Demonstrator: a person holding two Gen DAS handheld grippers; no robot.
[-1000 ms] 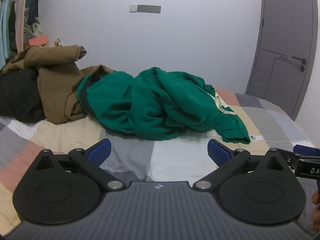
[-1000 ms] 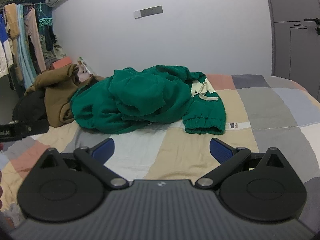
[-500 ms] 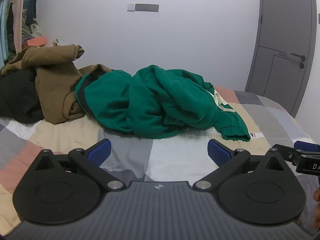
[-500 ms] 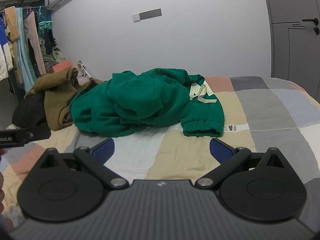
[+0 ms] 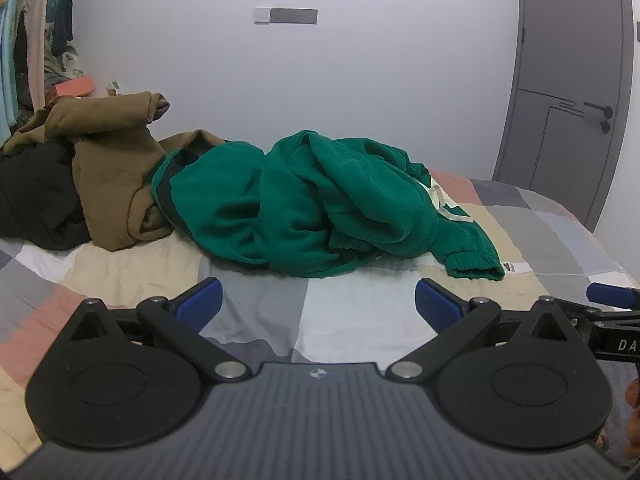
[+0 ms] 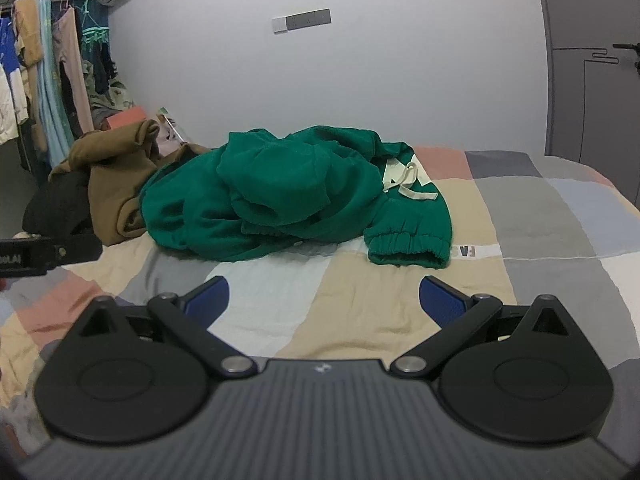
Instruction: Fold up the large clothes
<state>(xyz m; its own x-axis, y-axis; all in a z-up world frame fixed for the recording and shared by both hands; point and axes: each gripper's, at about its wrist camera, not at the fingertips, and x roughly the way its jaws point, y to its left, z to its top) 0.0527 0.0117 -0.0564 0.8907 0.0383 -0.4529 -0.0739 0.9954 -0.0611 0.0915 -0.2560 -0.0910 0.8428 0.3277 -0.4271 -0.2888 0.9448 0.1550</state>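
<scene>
A crumpled green sweatshirt [image 5: 304,204] lies in a heap on the patchwork bedspread [image 5: 352,312], one cuffed sleeve end [image 5: 474,268] trailing to the right. It also shows in the right wrist view [image 6: 288,196], with its cuff [image 6: 408,250] and a cream drawstring [image 6: 404,184]. My left gripper [image 5: 318,300] is open and empty, low over the bedspread in front of the heap. My right gripper [image 6: 324,296] is open and empty, also short of the heap. Its blue tip [image 5: 612,294] shows at the right edge of the left wrist view.
A brown garment [image 5: 108,160] and a black one [image 5: 36,196] are piled left of the green heap. Clothes hang on a rack [image 6: 44,76] at far left. A grey door [image 5: 568,92] stands at right, a white wall behind the bed.
Both grippers have drifted slightly; the green heap sits a little lower and farther in the right wrist view. Nothing was gripped and the jaws stay open.
</scene>
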